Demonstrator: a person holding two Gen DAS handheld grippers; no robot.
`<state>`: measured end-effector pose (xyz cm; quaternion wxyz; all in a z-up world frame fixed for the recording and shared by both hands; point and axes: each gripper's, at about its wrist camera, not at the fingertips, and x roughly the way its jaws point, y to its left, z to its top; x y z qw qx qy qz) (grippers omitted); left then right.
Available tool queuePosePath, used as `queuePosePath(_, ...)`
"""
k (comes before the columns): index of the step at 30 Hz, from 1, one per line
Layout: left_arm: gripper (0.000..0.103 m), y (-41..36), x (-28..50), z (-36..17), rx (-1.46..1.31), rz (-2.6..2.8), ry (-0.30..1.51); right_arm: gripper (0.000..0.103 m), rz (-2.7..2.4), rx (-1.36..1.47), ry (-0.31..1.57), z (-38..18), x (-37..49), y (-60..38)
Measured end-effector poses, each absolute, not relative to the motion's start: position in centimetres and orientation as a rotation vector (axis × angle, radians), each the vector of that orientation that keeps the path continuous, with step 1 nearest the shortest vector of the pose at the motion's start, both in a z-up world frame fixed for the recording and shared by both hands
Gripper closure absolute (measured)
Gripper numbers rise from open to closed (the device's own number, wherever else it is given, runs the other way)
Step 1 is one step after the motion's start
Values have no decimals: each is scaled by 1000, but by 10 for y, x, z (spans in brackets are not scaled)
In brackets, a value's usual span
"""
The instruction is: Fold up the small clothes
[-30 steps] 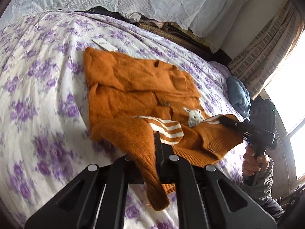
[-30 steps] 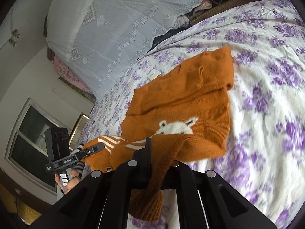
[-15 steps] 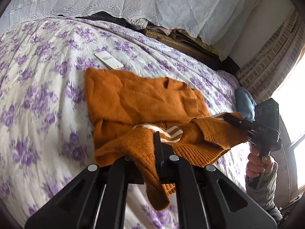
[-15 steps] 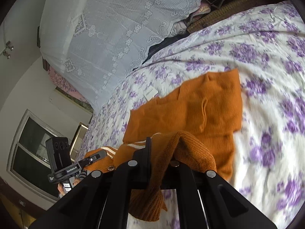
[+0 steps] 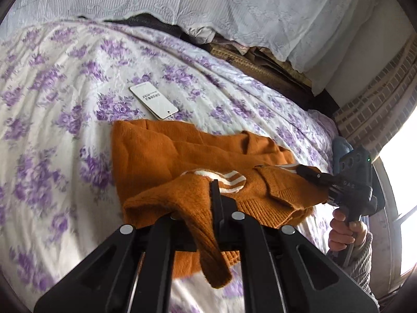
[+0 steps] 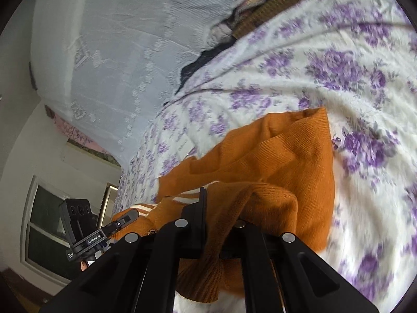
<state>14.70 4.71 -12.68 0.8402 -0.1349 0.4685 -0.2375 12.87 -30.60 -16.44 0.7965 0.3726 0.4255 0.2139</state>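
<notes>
- A bed (image 5: 65, 83) spread with a white sheet printed in purple flowers fills both views; the room behind it has a pale wall and a bright window.
- Nearest the left wrist camera, the left hand-held gripper (image 5: 215, 195) is clamped on a fold of the orange knit sweater (image 5: 161, 156), and a ribbed cuff hangs down between its black arms.
- Nearest the right wrist camera, the right hand-held gripper (image 6: 204, 200) is likewise closed on the sweater's ribbed edge, with loose knit drooping below its fingers.
- The lifted hem hangs between the two grippers, above the lower part of the sweater, showing white and orange stripes (image 5: 229, 180).
- The rest of the sweater lies flat on the sheet, folded over itself.
- To the right in the left wrist view, the person's right hand (image 5: 344, 232) grips the handle of the other gripper.
- Just beyond the sweater's far edge lies a white paper tag (image 5: 153, 100), touching the sheet.
- A blue cloth (image 5: 338, 146) sits near the bed's right edge.
- Farthest back, a white lace cover (image 5: 234, 5) drapes over piled bedding.
</notes>
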Motion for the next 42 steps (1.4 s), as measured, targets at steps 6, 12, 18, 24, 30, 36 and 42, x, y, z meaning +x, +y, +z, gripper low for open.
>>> queuePosePath(6,88,60,179,-181,-400,-486,1076,96,477,886,941,-203,149,-315)
queuePosePath(12,47,77,159,-147,-408,-509,960,51,511,828,864,-168,131,-320)
queuePosePath(18,39,90,132,-114,-341,-499,885,64,528,606,769,-120,98,-306)
queuePosePath(24,39,82,90,-136,-174,-554,967,79,662,316,805,-112,55,-247)
queuePosePath(30,34,51,77,-144,-32,-551,962,83,653,116,889,-135,45,-193)
queuePosePath(36,32,20,86,-148,143,-435,935,86,564,45,955,-148,86,-174)
queuePosePath(42,31,38,145,-125,-12,-197,908,81,350,310,768,-120,146,-214)
